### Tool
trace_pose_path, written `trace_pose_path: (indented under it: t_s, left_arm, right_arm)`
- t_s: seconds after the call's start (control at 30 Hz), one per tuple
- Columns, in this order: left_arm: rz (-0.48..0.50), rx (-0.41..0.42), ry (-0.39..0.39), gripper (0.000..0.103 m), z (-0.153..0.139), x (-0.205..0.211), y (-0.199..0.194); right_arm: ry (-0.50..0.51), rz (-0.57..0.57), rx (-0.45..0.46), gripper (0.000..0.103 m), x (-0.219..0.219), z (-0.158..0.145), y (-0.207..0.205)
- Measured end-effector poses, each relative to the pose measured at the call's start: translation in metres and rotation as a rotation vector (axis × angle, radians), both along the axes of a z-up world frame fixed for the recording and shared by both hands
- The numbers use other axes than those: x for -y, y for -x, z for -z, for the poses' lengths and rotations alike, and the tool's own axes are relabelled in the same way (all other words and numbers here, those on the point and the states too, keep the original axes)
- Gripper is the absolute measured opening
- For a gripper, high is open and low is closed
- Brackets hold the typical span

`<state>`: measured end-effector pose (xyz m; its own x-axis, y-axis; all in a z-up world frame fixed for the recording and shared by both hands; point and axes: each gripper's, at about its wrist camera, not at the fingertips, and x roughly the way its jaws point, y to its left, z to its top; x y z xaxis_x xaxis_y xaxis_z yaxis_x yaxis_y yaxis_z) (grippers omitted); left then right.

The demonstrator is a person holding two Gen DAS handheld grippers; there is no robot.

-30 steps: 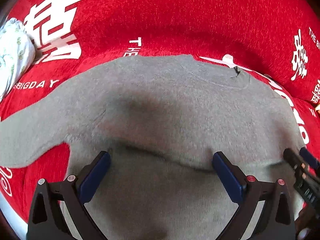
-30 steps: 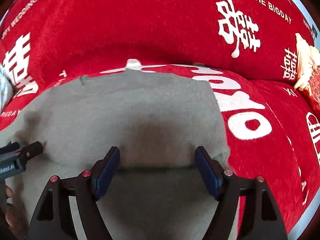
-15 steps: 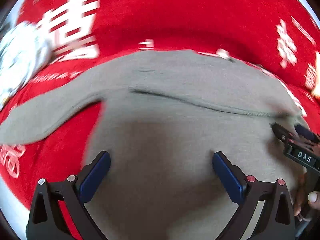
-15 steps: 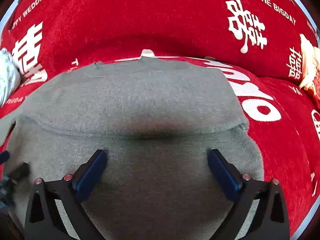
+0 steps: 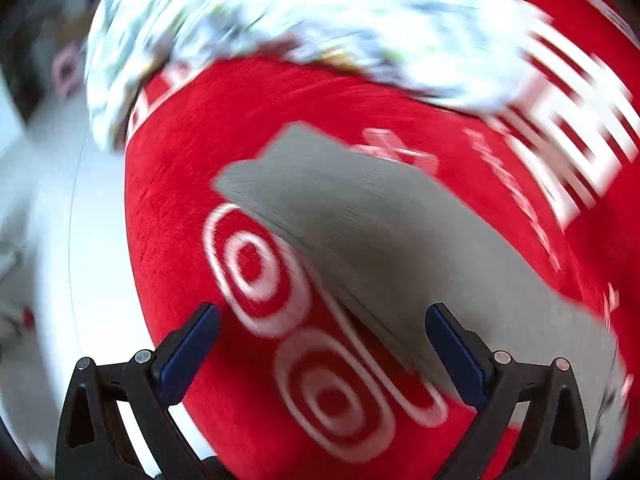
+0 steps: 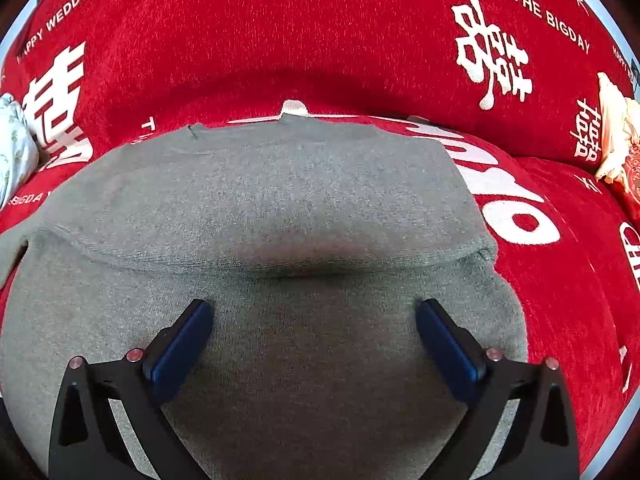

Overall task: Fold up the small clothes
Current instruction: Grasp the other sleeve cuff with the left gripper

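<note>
A grey knit sweater (image 6: 280, 208) lies on a red printed cover (image 6: 320, 40), its lower part folded up over the body with a fold edge across the middle. My right gripper (image 6: 314, 336) is open and empty just above the folded sweater. In the blurred left wrist view, the sweater's left sleeve (image 5: 380, 248) stretches out across the red cover (image 5: 180, 160). My left gripper (image 5: 322, 344) is open and empty, over the cover at the sleeve's near edge.
A white floral cloth (image 5: 280, 20) lies beyond the sleeve; it also shows at the left edge of the right wrist view (image 6: 12, 148). A cream and red object (image 6: 616, 152) sits at the far right. The cover's edge and pale floor (image 5: 48, 240) lie left.
My left gripper has swung left, off the sweater body to the outstretched sleeve. My right gripper has drawn back slightly over the folded sweater. The left gripper has left the right wrist view.
</note>
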<state>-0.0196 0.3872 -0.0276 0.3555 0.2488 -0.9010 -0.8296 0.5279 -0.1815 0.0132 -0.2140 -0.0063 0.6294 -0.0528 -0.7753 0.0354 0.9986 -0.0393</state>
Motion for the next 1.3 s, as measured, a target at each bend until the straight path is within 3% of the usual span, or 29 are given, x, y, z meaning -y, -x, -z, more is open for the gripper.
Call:
trace_pose_path:
  t_s: [0.03,0.07,0.2,0.23,0.3,0.37,0.4,0.57,0.87,1.07,1.3]
  left_arm:
    - [-0.022,0.015,0.042,0.103,0.006,-0.011,0.002]
    - [-0.061,0.041,0.006,0.103,0.001,-0.016,0.003]
    - [-0.009,0.008,-0.015,0.102,0.001,-0.026,-0.024]
    - [0.0,0.012,-0.027,0.097,0.0,-0.026,-0.028]
    - [0.034,0.025,-0.071,0.075,-0.006,-0.024,-0.032]
    - [0.094,0.077,-0.065,0.027,-0.014,-0.022,-0.035]
    - [0.111,0.101,-0.038,0.023,-0.014,-0.023,-0.036]
    - [0.103,0.201,0.054,0.021,-0.014,-0.032,-0.026]
    - [0.203,0.346,0.087,0.02,-0.057,-0.007,-0.023]
    - [0.304,0.371,0.12,0.02,-0.077,0.035,-0.044]
    - [0.427,0.337,0.097,0.019,-0.091,0.097,-0.065]
  right_arm:
    - [0.002,0.001,0.0,0.102,0.0,0.0,0.0]
    - [0.003,0.001,0.0,0.102,-0.001,0.0,0.0]
    - [0.006,0.002,0.0,0.102,-0.001,0.0,0.0]
    - [0.007,0.002,0.0,0.102,-0.001,0.0,0.0]
    - [0.007,0.003,0.002,0.102,0.0,0.0,0.0]
    - [0.007,0.002,0.001,0.102,0.0,0.0,0.0]
    - [0.008,0.002,0.0,0.102,0.0,0.0,0.0]
    - [0.007,0.002,0.002,0.102,0.001,0.0,0.0]
    - [0.002,0.003,0.006,0.102,0.001,-0.001,0.001]
    - [-0.005,0.003,0.008,0.102,0.001,-0.001,0.0]
    - [-0.014,0.002,0.013,0.102,0.001,-0.001,0.001]
